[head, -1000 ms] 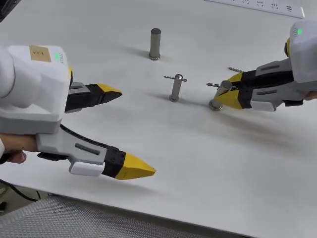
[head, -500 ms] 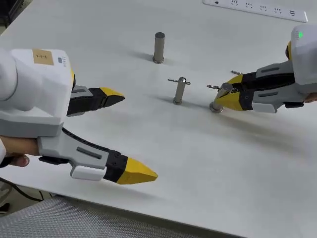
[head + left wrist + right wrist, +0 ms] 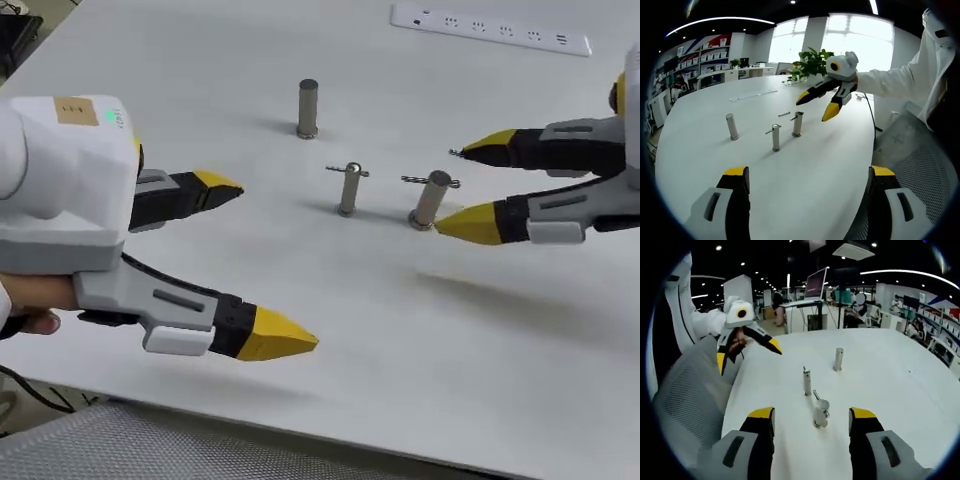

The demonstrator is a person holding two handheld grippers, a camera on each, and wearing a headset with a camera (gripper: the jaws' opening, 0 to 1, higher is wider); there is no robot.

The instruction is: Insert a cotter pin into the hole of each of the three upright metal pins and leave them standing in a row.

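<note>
3 upright pins (image 3: 775, 138), R gripper (image 3: 812, 110) beyond

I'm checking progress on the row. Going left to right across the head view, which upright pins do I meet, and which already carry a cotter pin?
Bare metal pin, no cotter → middle pin carrying the first cotter pin → right-hand pin carrying the second cotter pin.

White table (image 3: 400, 340); power strip (image 3: 490, 28) near far edge (lying flat); mesh chair (image 3: 150, 445) at near edge.
</note>
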